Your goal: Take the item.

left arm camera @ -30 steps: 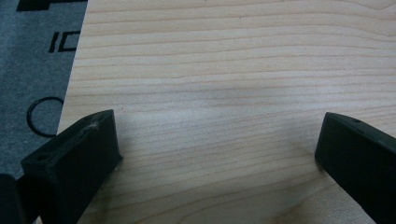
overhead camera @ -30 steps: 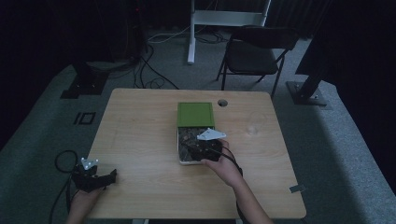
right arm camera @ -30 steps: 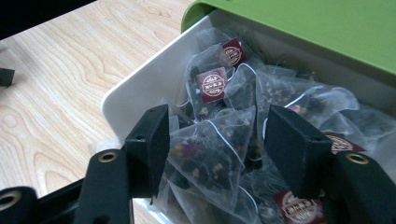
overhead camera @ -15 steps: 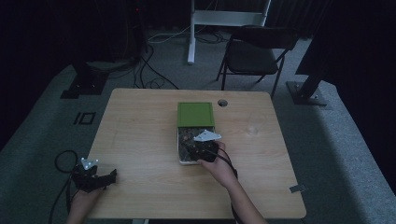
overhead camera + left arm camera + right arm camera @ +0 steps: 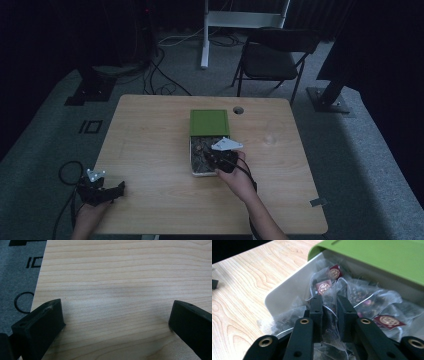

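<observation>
Right gripper view: tongs (image 5: 329,307) pinch tea bag (image 5: 329,322).

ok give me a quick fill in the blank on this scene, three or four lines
1. The right gripper is shut on a ____ in the box.
2. The box's lid is coloured ____.
3. The left gripper hovers over the bare table with its jaws ____.
4. Beyond the table stands a folding ____.

Missing words: tea bag; green; open; chair
</observation>
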